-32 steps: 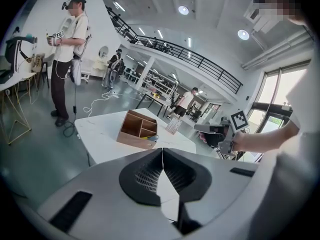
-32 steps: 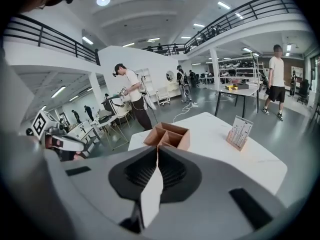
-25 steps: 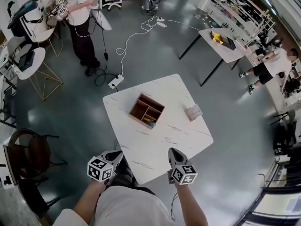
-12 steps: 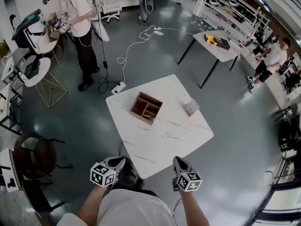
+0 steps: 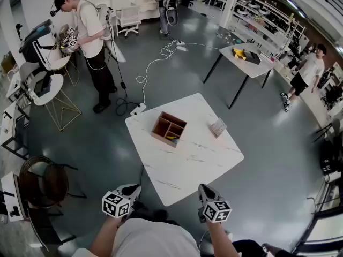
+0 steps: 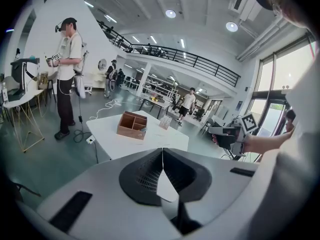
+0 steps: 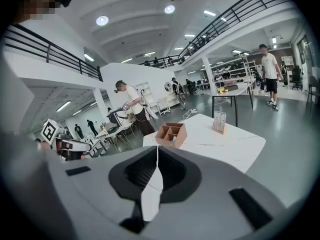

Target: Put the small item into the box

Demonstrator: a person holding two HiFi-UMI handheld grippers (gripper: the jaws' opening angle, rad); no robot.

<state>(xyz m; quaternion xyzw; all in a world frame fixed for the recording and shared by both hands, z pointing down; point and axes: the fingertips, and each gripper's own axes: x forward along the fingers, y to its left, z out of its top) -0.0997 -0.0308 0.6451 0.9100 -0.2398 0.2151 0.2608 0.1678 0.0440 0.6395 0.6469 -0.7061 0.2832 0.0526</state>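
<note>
The wooden box (image 5: 169,128), divided into compartments, stands open on the far-left part of the white table (image 5: 187,167). Small yellow and blue objects (image 5: 171,138) lie in its near compartment; their kind cannot be told. A small upright stand (image 5: 217,127) sits on the tabletop to the right of the box, apart from it. Both grippers are held off the table's near corner, well apart from box and stand. The left gripper (image 6: 162,153) has its jaws pressed together with nothing between them, and so does the right gripper (image 7: 157,153). On the grey floor beyond lie a power strip (image 5: 138,109) and its white cable; a person (image 5: 88,31) stands at far left.
</note>
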